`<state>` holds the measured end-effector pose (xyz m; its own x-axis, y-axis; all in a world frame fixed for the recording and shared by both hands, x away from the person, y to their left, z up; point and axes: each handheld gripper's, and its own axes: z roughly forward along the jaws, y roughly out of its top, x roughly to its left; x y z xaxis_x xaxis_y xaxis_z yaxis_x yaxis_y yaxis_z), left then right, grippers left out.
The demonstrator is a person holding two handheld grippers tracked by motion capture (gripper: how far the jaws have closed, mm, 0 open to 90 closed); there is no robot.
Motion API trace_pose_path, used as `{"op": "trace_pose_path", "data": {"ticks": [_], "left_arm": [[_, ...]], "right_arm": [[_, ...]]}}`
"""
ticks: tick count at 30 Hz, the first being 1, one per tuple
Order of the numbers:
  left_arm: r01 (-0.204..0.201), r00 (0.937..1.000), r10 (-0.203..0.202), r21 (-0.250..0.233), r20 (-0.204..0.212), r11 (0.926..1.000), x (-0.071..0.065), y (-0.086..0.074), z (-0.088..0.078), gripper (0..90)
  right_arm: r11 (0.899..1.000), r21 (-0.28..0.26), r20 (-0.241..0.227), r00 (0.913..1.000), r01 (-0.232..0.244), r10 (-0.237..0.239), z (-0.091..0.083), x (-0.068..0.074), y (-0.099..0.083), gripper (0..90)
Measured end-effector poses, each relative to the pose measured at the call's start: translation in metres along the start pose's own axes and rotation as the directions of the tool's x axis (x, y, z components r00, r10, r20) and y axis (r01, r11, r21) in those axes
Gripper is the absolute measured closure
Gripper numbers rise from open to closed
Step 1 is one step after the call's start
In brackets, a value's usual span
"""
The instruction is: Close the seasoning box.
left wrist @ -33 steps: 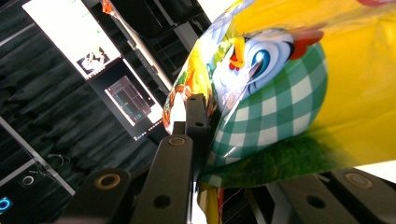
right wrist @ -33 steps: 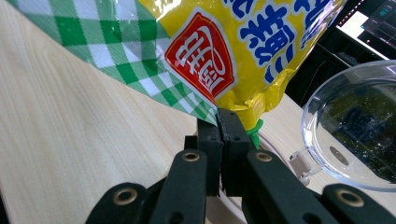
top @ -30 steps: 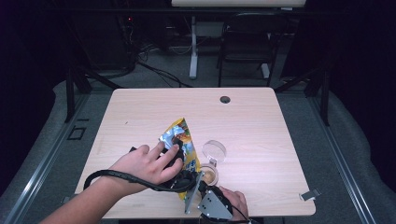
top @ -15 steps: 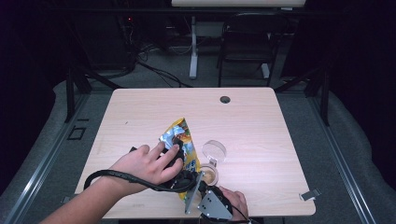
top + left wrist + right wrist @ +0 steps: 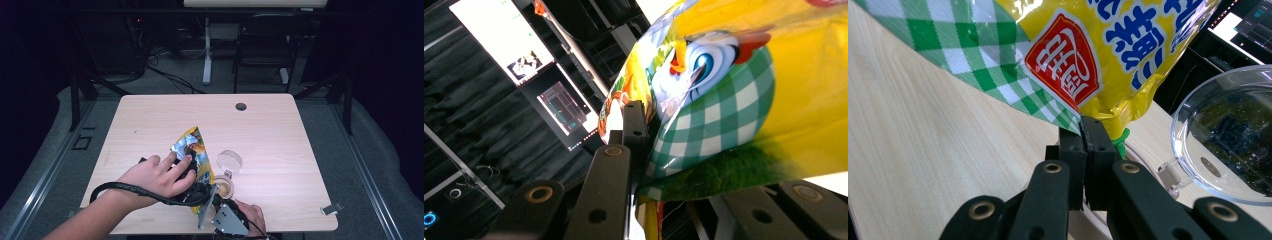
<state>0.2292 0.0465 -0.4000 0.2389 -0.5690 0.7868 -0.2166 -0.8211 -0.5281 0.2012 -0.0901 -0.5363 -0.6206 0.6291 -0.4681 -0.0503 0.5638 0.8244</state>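
Yellow foil snack bag [image 5: 192, 150] stands tilted on the wooden table [image 5: 280, 135], held by both claws. Left gripper [image 5: 192, 187] clamps the bag's side, its jaws pressed against the green-checked print. Right gripper [image 5: 1083, 135] has its jaws closed together on the bag's bottom corner. Just beyond that claw sit a small container [image 5: 225, 187] and its clear hinged lid [image 5: 1228, 150].

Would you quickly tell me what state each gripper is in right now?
Left gripper: closed on the snack bag.
Right gripper: closed on the bag's lower corner, beside the clear lid.
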Motion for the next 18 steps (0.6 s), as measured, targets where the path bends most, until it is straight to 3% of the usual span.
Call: {"op": "trace_pose_path", "data": {"ticks": [18], "left_arm": [[-0.003, 1.0000, 0.003, -0.002, -0.002, 1.0000, 0.0003, 0.0001, -0.0005, 82.7]], "right_arm": [[1.000, 0.000, -0.001, 1.0000, 0.001, -0.001, 0.0000, -0.0001, 0.0000, 88.6]]}}
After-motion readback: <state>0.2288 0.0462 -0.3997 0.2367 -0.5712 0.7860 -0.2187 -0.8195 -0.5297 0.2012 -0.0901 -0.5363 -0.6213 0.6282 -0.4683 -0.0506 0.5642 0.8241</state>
